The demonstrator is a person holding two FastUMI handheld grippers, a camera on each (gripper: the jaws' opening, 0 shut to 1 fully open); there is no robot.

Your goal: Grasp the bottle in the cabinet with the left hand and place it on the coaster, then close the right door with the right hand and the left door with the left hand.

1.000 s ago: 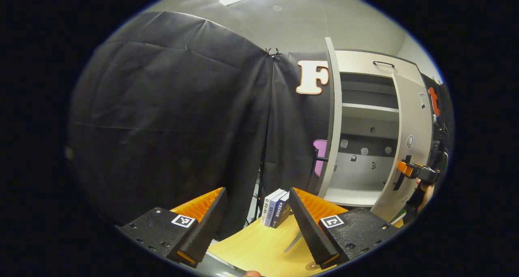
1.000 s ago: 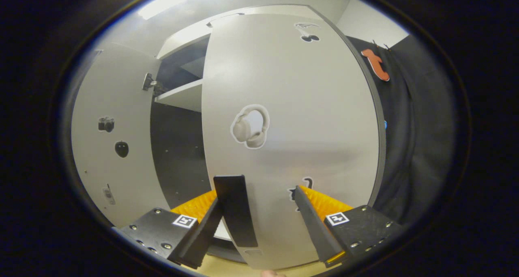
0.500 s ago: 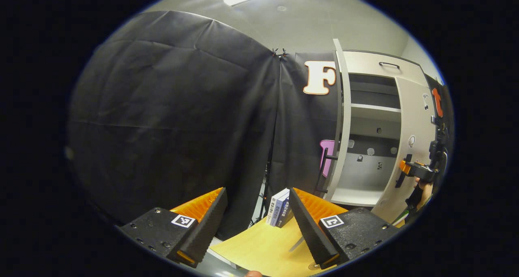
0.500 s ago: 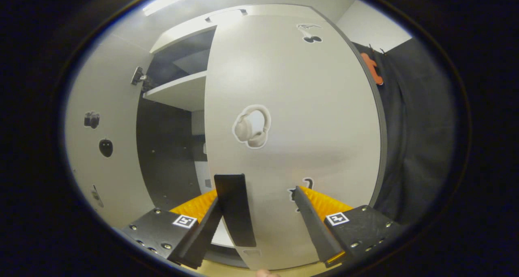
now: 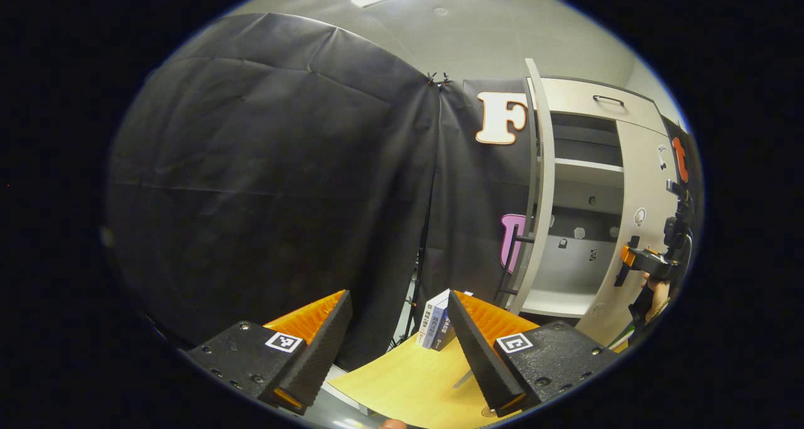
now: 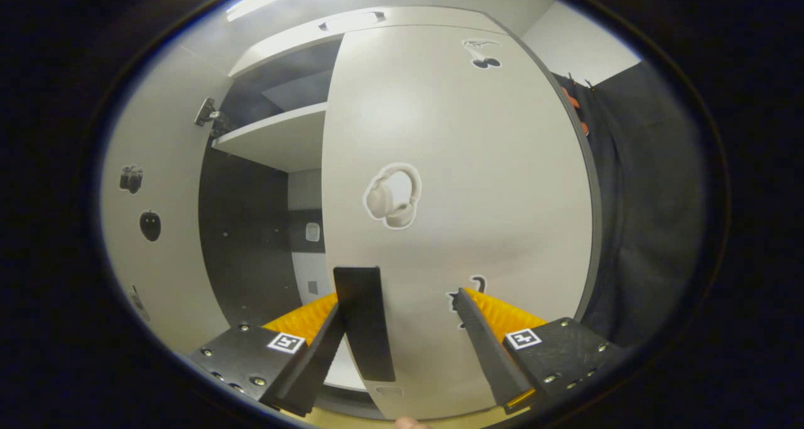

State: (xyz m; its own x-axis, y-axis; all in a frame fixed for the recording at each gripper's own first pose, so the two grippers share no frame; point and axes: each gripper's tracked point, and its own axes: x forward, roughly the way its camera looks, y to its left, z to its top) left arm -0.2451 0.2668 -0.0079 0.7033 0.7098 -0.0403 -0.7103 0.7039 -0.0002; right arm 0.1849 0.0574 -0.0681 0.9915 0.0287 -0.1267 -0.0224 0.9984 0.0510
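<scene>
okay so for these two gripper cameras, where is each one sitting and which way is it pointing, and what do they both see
Left gripper view: rides on the left gripper, jaws apart over the wooden table, facing the black cloth wall, with the books ahead and the cabinet off to its right; far off it catches the right gripper and a hand at the right door.
Right gripper view: rides on the right gripper, close against the right door, its handle between the open fingers.
Shared: cabinet, shelf, right door.
</scene>
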